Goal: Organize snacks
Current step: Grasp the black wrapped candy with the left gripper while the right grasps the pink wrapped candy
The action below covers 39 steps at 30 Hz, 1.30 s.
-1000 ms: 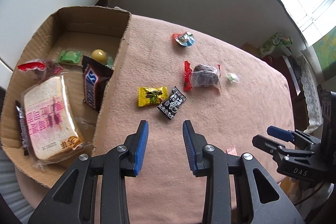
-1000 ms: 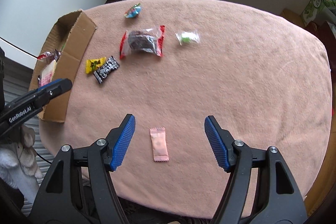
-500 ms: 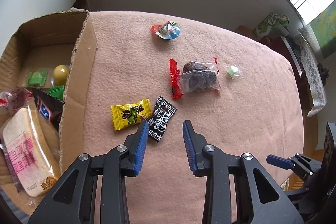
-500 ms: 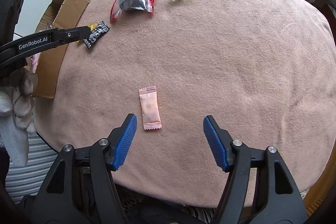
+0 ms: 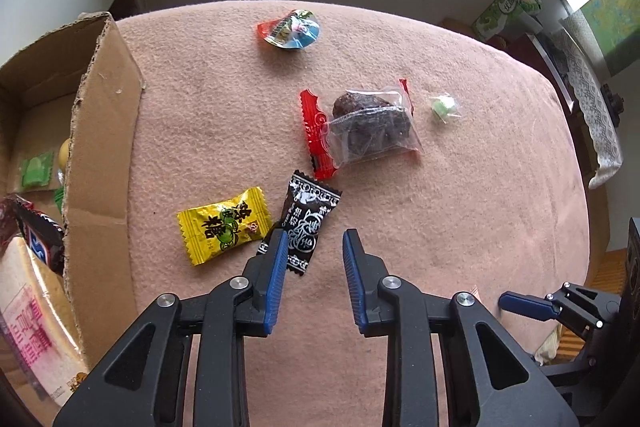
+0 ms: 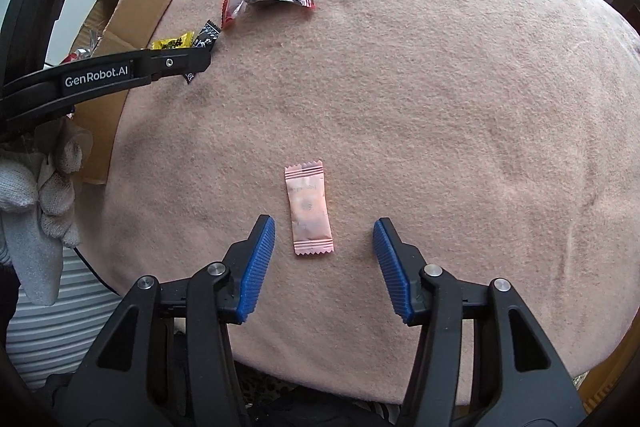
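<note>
Small black printed foil candy wrapper (image 5: 306, 227) lies flat on the pink felt tablecloth (image 5: 460, 187), beside the yellow sachet (image 5: 224, 230). Left gripper (image 5: 314, 251) part open, empty, left tip overlapping it. Likely light, crinkly, slippery; pinch across the middle. Right gripper (image 6: 324, 239) wide open, empty, straddling the pale pink sachet (image 6: 309, 209). Since 0.5 s ago: both tongs closer to their targets; cardboard box (image 5: 100, 147) mostly out of frame.

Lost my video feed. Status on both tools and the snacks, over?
Left tool open, over black candy. Right tool open, straddling pink sachet, not gripping. Five loose snacks on the cloth; cardboard box at left. Nothing blocking.
</note>
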Each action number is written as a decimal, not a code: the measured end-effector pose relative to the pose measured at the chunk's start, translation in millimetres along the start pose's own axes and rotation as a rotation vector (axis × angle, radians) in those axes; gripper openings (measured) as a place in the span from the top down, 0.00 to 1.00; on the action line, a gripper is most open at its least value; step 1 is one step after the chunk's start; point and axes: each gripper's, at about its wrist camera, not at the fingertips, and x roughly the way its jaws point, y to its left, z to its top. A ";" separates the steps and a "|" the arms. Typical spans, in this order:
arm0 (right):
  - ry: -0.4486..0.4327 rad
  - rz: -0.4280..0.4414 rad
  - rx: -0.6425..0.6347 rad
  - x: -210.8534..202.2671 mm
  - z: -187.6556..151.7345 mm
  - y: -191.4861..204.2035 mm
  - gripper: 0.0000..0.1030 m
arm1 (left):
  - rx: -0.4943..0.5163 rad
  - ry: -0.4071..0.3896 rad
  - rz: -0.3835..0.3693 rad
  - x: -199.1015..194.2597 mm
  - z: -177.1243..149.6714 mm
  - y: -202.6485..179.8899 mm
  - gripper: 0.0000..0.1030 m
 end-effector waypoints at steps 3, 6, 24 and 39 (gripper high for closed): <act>0.001 -0.001 -0.003 2.9 3.0 2.3 0.47 | 0.016 -0.016 0.021 -0.8 1.0 -5.1 0.76; 0.006 -0.007 -0.010 6.5 4.8 4.0 0.47 | 0.030 -0.039 0.038 -3.1 6.7 -9.1 0.76; 0.014 -0.020 -0.010 5.1 5.6 -9.2 0.69 | 0.036 -0.017 0.048 13.6 11.5 -11.8 0.77; 0.000 -0.084 -0.083 3.4 -1.0 7.4 0.72 | -0.044 -0.027 0.015 -0.9 -17.9 2.0 0.78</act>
